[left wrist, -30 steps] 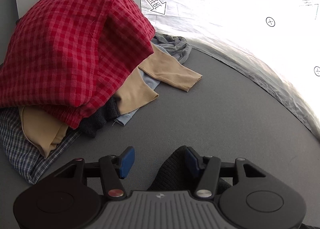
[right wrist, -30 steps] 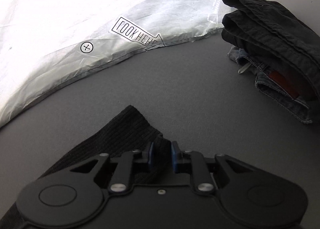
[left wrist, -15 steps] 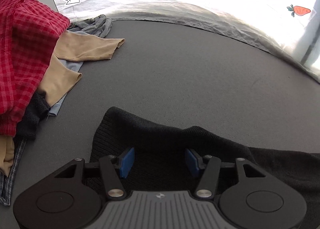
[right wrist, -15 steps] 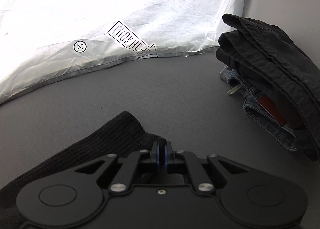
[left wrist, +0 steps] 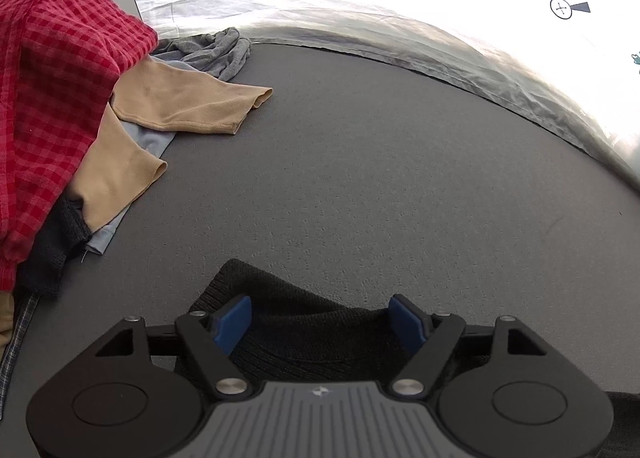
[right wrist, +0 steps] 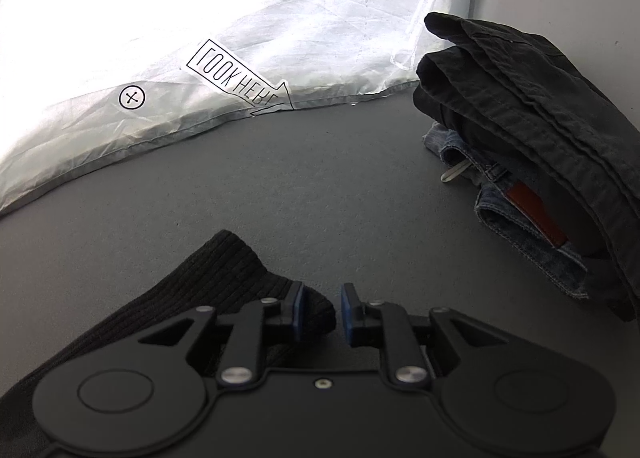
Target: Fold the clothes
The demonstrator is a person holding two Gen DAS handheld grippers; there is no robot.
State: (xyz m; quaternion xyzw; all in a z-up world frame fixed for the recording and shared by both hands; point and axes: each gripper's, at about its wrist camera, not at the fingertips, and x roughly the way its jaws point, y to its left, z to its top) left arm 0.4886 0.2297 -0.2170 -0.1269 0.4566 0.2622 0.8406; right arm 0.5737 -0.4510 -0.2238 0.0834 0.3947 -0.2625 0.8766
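A black knit garment (left wrist: 304, 322) lies on the grey table under my left gripper (left wrist: 320, 324), which is open with its blue pads wide apart over the garment's edge. In the right wrist view the same black ribbed garment (right wrist: 208, 282) lies at the lower left. My right gripper (right wrist: 322, 316) is open, with the garment's corner lying between its blue pads, next to the left pad.
A pile of unfolded clothes sits at the left: a red checked shirt (left wrist: 52, 90), a tan top (left wrist: 176, 106), a grey garment (left wrist: 212, 52). Folded dark trousers (right wrist: 532, 98) on jeans (right wrist: 516, 214) lie at the right. A white sheet (right wrist: 240, 18) borders the far side.
My right gripper was shut on the black garment's corner half a second ago and has opened. My left gripper stays open and has shifted over the garment's edge.
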